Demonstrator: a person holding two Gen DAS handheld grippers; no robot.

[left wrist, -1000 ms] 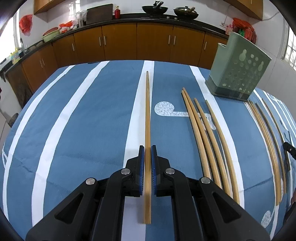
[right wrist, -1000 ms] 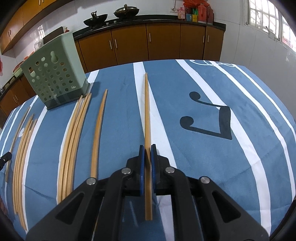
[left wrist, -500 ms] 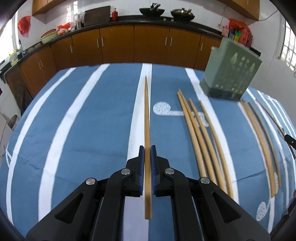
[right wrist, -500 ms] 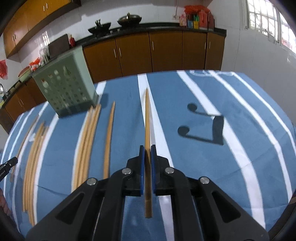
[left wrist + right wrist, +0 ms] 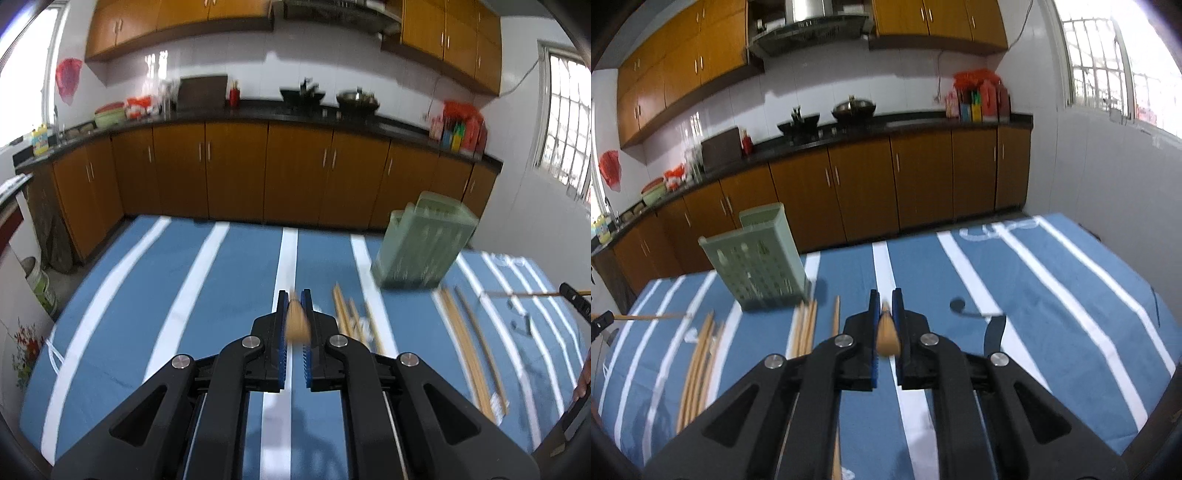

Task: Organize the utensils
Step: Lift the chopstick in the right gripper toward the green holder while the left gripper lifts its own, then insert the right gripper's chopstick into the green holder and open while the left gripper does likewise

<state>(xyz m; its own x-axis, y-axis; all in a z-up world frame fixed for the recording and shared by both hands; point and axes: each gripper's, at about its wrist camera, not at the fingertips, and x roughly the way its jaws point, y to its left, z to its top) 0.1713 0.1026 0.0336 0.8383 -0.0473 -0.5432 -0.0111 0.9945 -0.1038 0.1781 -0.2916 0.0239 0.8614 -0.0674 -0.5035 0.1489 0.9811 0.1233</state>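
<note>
- Gripping: left gripper (image 5: 295,297) is clamping one wooden chopstick (image 5: 296,325) between its blue pads, the stick pointing away from the camera and seen end-on, blurred, clear of the tablecloth.
- Gripping: right gripper (image 5: 886,297) is likewise pinching a second chopstick (image 5: 887,334), also seen end-on and raised off the cloth.
- Standing: green perforated utensil holder (image 5: 759,266) is sitting upright on the blue striped tablecloth (image 5: 1052,295), between the two grippers.
- Lying: loose chopsticks (image 5: 807,326) are resting flat just in front of the holder; a further bundle (image 5: 698,363) is lying to its left.
- Backing: wooden kitchen cabinets (image 5: 236,170) are lining the far wall.
</note>
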